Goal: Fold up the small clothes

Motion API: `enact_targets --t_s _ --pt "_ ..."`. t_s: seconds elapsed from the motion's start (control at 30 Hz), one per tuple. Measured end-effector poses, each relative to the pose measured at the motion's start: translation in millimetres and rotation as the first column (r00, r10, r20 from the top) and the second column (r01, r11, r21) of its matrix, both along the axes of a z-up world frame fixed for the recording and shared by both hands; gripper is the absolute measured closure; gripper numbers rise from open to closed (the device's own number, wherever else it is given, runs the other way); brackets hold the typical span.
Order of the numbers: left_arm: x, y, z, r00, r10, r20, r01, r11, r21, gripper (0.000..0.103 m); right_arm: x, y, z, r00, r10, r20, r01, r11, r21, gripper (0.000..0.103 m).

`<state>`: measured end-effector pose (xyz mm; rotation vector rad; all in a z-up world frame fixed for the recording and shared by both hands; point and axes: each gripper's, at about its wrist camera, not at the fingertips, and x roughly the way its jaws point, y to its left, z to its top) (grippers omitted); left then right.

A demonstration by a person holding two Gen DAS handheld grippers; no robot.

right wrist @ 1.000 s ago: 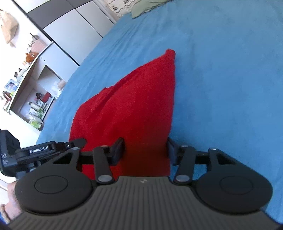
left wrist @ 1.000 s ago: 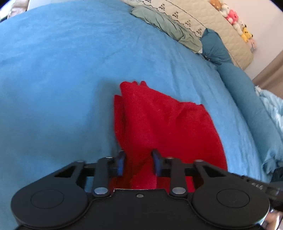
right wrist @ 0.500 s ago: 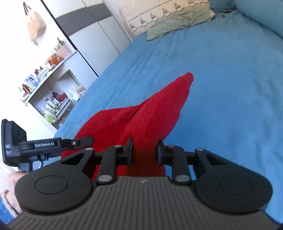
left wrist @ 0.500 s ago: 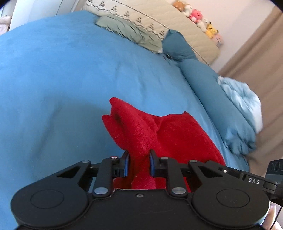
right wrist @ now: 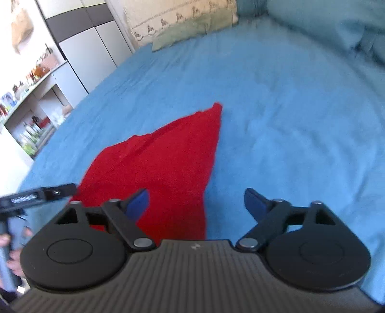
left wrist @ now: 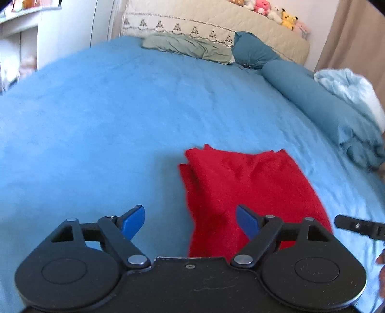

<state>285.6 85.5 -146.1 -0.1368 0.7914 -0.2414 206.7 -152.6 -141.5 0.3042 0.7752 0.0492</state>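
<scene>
Left wrist view, L to R: white shelf unit (left wrist: 16, 41) at far left edge, blurred, contents can't be made out. Blue bedspread (left wrist: 108, 115) fills most of the view, bare and lightly wrinkled. At its far end a beige quilted headboard (left wrist: 216, 21) w/ a sage-green pillow (left wrist: 190, 47) lying against it, then a teal bolster (left wrist: 303, 89) running down the right side, plush toys (left wrist: 274, 10) on top of the headboard, a pale blue blanket (left wrist: 349, 84) bunched beyond the bolster, tan curtain (left wrist: 356, 33) at far right. Left gripper (left wrist: 190, 220) has jaws spread wide and opening; red garment (left wrist: 245, 192) lies folded flat on the bedspread, its left edge passing between the blue pads (left wrist: 133, 220), not pinched. Right gripper's tip (left wrist: 358, 227) pokes in at right, just off the garment's right edge. Right wrist view, L to R: cluttered shelves (right wrist: 31, 101) and grey-white wardrobe (right wrist: 91, 45) at left; left gripper's arm (right wrist: 38, 193) and a hand (right wrist: 12, 250) on its handle at lower left; red garment (right wrist: 158, 173) tapering to a far corner; right gripper (right wrist: 196, 203) w/ jaws wide and opening, garment's right edge between them, untouched. Bedspread beyond lies bare.
</scene>
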Motion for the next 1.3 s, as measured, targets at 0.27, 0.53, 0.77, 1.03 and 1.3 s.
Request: enact_targets --t_s 0.27,0.53,0.77,1.03,1.3 --pt "-11.6 -4.2 -32.5 0.998 -0.04 -0.041 0.045 0.991 0.128 0.016 -3.0 14.6 -31.1 0.996 0.01 -0.09 -0.02 0.993 -0.112 0.0" --pt "-32.8 1.8 17.0 1.0 -0.006 0.023 0.002 0.99 0.142 0.017 -22.0 17.9 7.7 1.0 -0.02 0.002 0.02 0.998 -0.067 0.0" --pt "-103.9 10.4 116.9 0.986 0.089 0.141 -0.108 0.985 0.132 0.0 -76.7 36.7 105.2 0.996 -0.057 0.073 0.066 0.99 -0.127 0.0" --pt "-181.9 1.4 157.3 0.982 0.1 0.161 -0.132 0.971 0.2 0.0 -160.8 69.1 174.3 0.993 -0.109 0.045 0.116 0.97 -0.215 0.0" --pt "-231.9 -14.4 148.2 0.989 0.049 0.14 -0.085 0.962 0.261 0.0 -226.9 84.6 176.0 0.989 -0.15 0.004 0.145 0.953 -0.266 0.0"
